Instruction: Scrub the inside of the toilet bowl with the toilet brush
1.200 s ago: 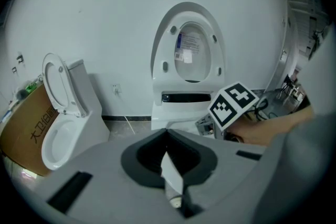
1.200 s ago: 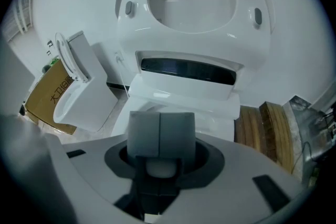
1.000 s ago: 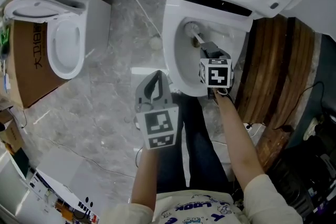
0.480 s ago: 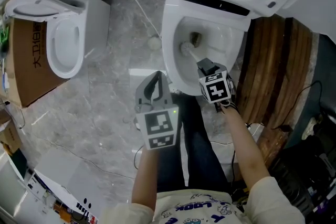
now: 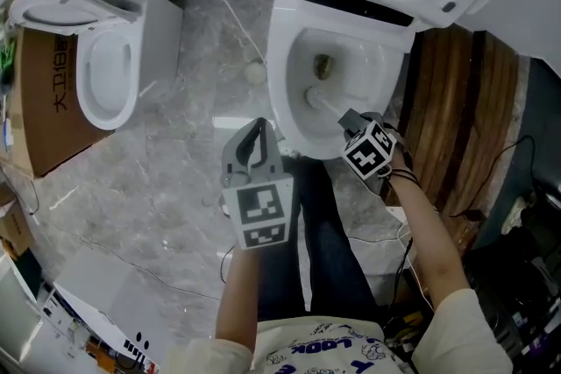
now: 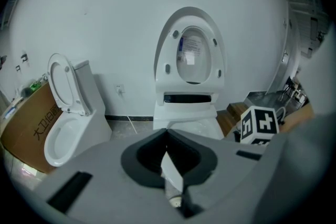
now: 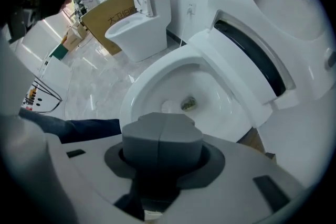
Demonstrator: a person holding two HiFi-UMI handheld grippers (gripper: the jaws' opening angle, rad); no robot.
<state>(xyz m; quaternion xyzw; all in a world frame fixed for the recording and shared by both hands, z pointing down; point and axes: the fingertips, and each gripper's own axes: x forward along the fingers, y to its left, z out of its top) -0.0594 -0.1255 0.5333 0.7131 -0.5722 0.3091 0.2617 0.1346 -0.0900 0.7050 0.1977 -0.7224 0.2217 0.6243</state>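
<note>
The right gripper (image 5: 353, 120) is clamped on the brush (image 5: 324, 105) handle. It sits low over the bowl's (image 5: 279, 70) front rim, so the shaft slants down and the head presses the near wall inside the bowl, in front of the drain (image 5: 323, 66). That angle seems chosen for scrubbing pressure. The left gripper (image 5: 255, 146), jaws together and empty, hangs in front of the bowl, out of the way. Since half a second ago, the right gripper has drawn back toward the person, and the head has slid from the bowl's left wall frontward.
</note>
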